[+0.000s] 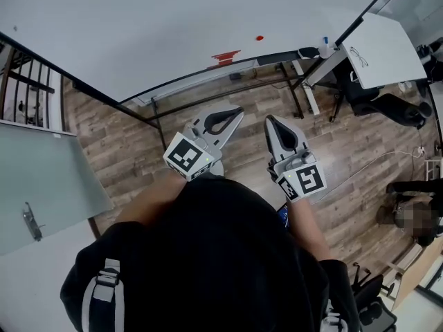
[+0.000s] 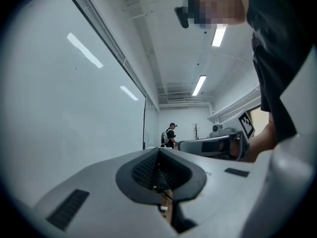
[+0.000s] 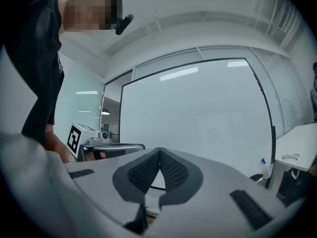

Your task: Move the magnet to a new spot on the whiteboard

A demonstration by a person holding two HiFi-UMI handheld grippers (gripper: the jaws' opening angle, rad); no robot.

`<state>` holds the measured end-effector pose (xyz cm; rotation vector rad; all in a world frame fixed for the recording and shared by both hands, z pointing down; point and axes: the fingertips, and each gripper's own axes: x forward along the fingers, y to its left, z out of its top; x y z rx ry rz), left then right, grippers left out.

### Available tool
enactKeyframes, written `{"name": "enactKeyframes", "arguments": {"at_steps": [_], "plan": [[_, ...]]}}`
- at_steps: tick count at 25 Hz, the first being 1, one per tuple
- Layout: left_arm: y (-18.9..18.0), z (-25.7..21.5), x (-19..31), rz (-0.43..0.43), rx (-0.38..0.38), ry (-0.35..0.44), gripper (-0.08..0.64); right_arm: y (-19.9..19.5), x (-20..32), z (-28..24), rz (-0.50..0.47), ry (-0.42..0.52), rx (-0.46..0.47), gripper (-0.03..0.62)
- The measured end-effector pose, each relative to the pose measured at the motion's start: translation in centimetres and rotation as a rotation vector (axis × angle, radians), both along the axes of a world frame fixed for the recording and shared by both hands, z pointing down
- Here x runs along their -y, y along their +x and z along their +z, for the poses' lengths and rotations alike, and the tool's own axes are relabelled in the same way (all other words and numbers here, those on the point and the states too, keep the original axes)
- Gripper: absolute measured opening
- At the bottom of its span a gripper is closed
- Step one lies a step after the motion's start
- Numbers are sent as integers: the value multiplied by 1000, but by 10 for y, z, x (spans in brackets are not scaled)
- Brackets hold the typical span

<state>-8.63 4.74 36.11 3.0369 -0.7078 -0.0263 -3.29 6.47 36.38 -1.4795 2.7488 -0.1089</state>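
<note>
A small red magnet (image 1: 259, 38) sticks on the big whiteboard (image 1: 173, 19), low down near its tray. Both grippers are held side by side in front of the board, well short of the magnet. My left gripper (image 1: 238, 111) is shut with nothing between its jaws; its tips meet at the left gripper (image 2: 159, 150), with the whiteboard (image 2: 64, 108) on the left. My right gripper (image 1: 270, 120) is also shut and empty, and the right gripper (image 3: 159, 149) faces the whiteboard (image 3: 198, 113). Neither gripper view shows the magnet.
The board's tray carries a red object (image 1: 225, 58), a black eraser (image 1: 308, 52) and a spray bottle (image 1: 324, 45). A white table (image 1: 384, 50) with a dark chair (image 1: 387, 106) stands to the right. A glass door (image 1: 41, 178) is at the left. A person (image 2: 170, 134) stands far off.
</note>
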Motion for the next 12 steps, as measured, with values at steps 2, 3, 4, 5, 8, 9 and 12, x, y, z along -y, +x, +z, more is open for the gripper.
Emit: {"name": "enactKeyframes", "arguments": {"at_steps": [2,3,4,5,8,9,12], "plan": [[-4,2,18,14,-3,-2,5,-4,18,2,16,-6,-6,-6],[-6,4,26,20,-6,-3,5,-5,26,3,26,-7,-8,-6],[-8,5,34,25,-10,-3,3,-5,34,4,36,-9,-10,-6],[-9,6,42,28,-18,-5,3,-5,42,5,47,-11,-11,-6],[-11,9,62,32,-38,-17,3,-4,60,9,68,-21,-14,-6],[-10,9,67,31,-37,-19,3,-4,64,11,70,-26,-17,-6],[-6,15,82,33,-21,-19,3,2,78,18,78,-38,-27,-6]]}}
